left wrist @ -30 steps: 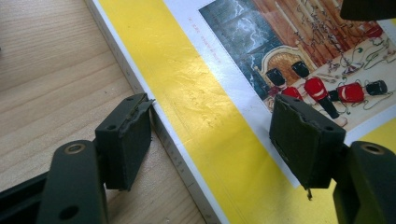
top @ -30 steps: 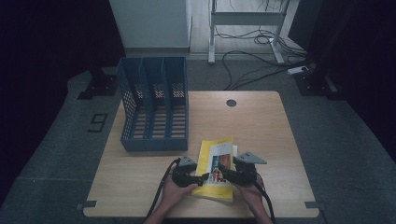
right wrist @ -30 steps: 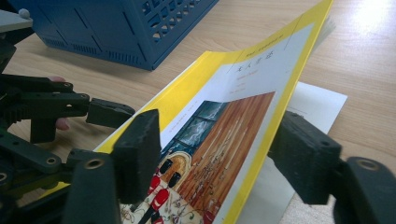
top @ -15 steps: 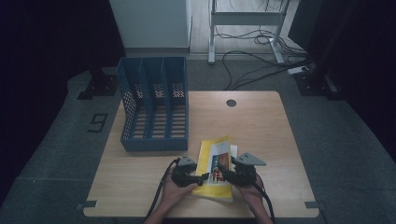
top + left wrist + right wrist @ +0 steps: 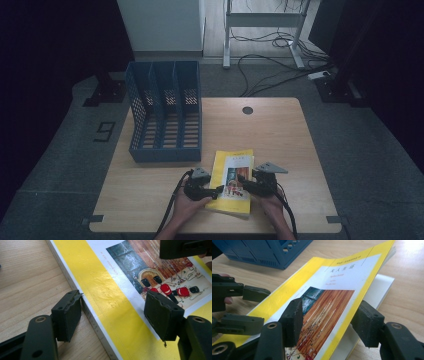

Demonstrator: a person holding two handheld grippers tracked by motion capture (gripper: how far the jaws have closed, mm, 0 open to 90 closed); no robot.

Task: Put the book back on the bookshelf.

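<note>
Right gripper view, book cover (image 5: pixel 332 290) between right claw (image 5: pixel 329 320), seemingly untouched

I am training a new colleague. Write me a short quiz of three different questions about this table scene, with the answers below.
1. True or false: the yellow book stands inside the blue file rack.
2. Which part of the book sits between the jaws of the right tool? A) the lifted front cover B) the whole book C) nothing
3. Fill in: the left tool straddles the book's ____ edge, one jaw on the table, one above the cover.

Key:
1. False; it lies on the table, in front of the rack.
2. A; the cover's free edge is raised off the pages, and the jaws have just been closing around it.
3. Spine.
</note>
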